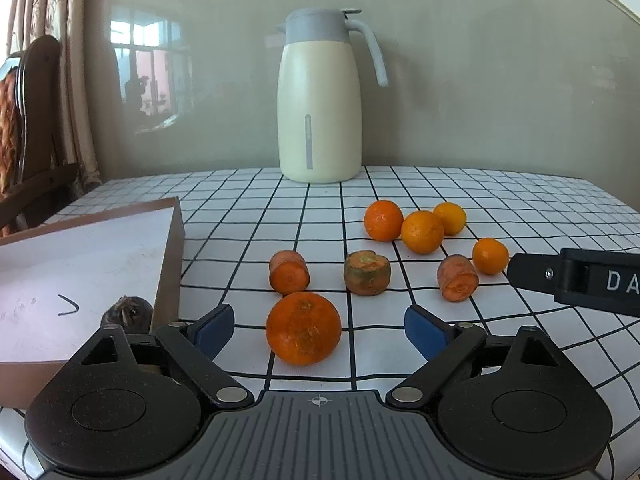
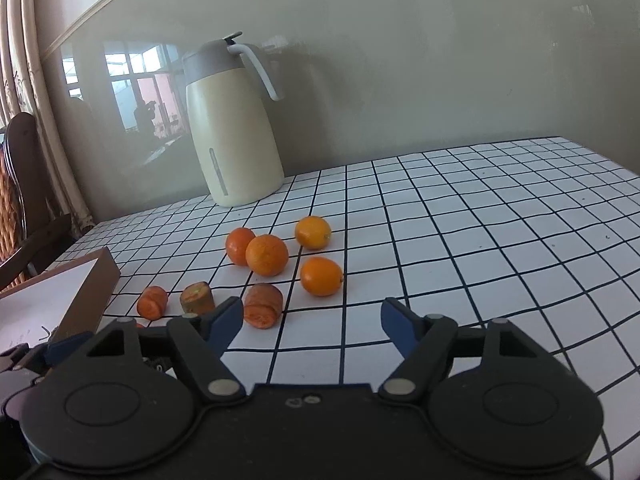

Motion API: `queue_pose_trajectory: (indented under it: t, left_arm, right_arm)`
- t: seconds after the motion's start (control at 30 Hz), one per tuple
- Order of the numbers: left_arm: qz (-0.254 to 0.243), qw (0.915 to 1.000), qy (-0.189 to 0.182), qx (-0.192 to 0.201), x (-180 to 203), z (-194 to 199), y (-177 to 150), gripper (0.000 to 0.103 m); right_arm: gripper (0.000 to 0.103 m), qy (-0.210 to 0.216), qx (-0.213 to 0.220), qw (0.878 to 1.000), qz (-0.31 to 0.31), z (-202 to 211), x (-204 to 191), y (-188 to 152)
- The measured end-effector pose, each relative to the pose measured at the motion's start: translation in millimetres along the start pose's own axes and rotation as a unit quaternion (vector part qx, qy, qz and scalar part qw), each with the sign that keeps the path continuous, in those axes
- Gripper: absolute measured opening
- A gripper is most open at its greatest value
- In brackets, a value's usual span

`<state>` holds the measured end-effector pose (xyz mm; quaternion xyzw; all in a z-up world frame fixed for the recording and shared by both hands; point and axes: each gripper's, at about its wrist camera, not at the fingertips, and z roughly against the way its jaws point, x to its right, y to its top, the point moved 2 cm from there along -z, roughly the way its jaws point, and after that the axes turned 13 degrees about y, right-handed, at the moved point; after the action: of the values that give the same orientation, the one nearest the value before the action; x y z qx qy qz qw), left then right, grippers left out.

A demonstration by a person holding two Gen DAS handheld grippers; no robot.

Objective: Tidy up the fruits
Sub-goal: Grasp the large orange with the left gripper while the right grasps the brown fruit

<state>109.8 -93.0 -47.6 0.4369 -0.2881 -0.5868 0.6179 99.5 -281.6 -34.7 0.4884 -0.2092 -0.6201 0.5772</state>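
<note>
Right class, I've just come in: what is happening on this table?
A person holds a two-finger tool in each hand. The left tool is open around a large orange on the checked tablecloth, beside a cardboard box. The right tool is open and empty, facing four smaller oranges and three carrot chunks.

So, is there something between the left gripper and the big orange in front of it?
Nothing visible. The left gripper is open, and the big orange sits right between its blue pads on the checked cloth. The carrot pieces lie behind it, not in the way.
</note>
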Motion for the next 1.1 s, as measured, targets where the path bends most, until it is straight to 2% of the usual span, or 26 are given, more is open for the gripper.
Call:
queue_pose_trajectory:
  t: [0.1, 0.17, 0.3, 0.43, 0.5, 0.67, 0.73, 0.87, 1.1]
  left_arm:
    - [0.002, 1.0, -0.002, -0.003, 1, -2, 0, 0.083]
    - [0.003, 0.9999, -0.007, -0.01, 1, -5, 0, 0.064]
    - [0.012, 0.9995, -0.011, -0.027, -1, -11, -2, 0.059]
    - [0.015, 0.9995, -0.004, -0.029, -4, -14, -3, 0.042]
    - [0.025, 0.9991, -0.011, -0.032, -8, -16, -3, 0.042]
    - [0.011, 0.9996, -0.007, -0.023, -5, -15, -4, 0.042]
    - [0.007, 0.9998, -0.005, -0.02, -4, -14, -5, 0.042]
    - [0.002, 0.9998, -0.001, -0.02, -2, -15, -5, 0.042]
    - [0.0, 0.9998, 0.0, -0.021, -1, -14, -5, 0.042]
  right_arm:
    - [0.062, 0.002, -0.005, 1.0, -0.001, -5, -1, 0]
    - [0.06, 0.004, -0.01, 1.0, 0.0, -10, -2, 0]
    - [0.059, 0.008, -0.019, 1.0, -0.004, -21, -5, 0]
    - [0.055, 0.016, -0.026, 1.0, -0.008, -31, -8, 0]
    - [0.053, 0.018, -0.031, 0.999, -0.009, -37, -10, 0]
    - [0.052, 0.013, -0.036, 0.999, -0.012, -49, -12, 1]
    - [0.049, 0.012, -0.038, 0.999, -0.017, -54, -11, 1]
    - [0.036, 0.011, -0.038, 0.999, -0.012, -60, -13, 0]
    - [0.03, 0.015, -0.039, 0.999, -0.011, -67, -15, 2]
